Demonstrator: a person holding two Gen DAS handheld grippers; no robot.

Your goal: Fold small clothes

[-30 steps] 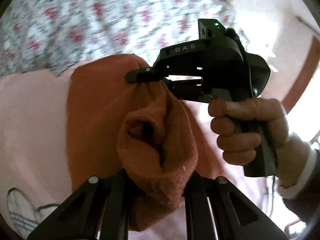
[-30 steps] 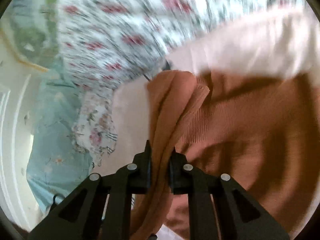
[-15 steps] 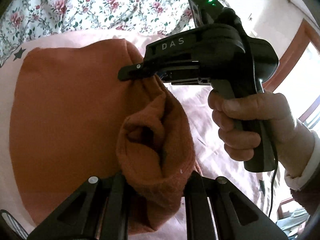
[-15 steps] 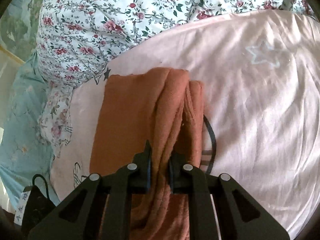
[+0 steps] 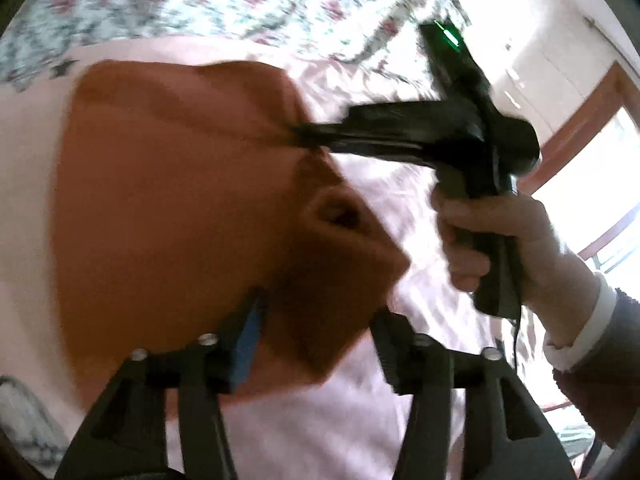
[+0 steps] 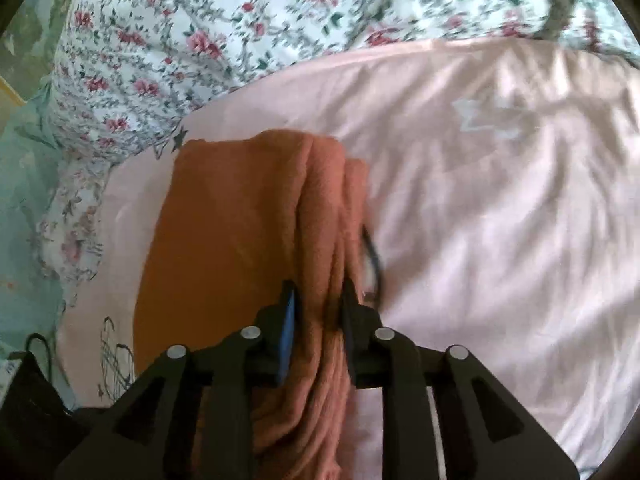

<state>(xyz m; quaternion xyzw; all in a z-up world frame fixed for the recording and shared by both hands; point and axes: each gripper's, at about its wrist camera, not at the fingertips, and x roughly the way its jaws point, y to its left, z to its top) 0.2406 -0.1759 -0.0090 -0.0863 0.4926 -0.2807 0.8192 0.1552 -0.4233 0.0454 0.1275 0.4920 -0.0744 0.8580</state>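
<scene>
A rust-orange knit garment [image 5: 168, 208] lies folded on a pink sheet [image 5: 320, 420]. At the bottom of the left wrist view my left gripper [image 5: 316, 316] is opening. A loose fold of the garment sags between its fingers, and the right finger stands apart from the cloth. My right gripper [image 5: 304, 136], held by a hand [image 5: 492, 232], has its tips at the garment's far right edge. In the right wrist view the right gripper [image 6: 320, 300] is also opening. A bunched ridge of the garment [image 6: 232, 220] runs between its fingers, and one blue pad [image 6: 289, 320] is uncovered.
A floral quilt [image 6: 240, 20] covers the bed beyond the pink sheet [image 6: 500, 200]. Teal bedding [image 6: 20, 220] and a black object with a cord [image 6: 28, 400] sit at the left. A wood-framed window [image 5: 580, 120] is at the right.
Both grippers went from clamped on the orange garment to jaws apart. The garment came down flatter on the pink sheet, and the fold in the left gripper slumped.
</scene>
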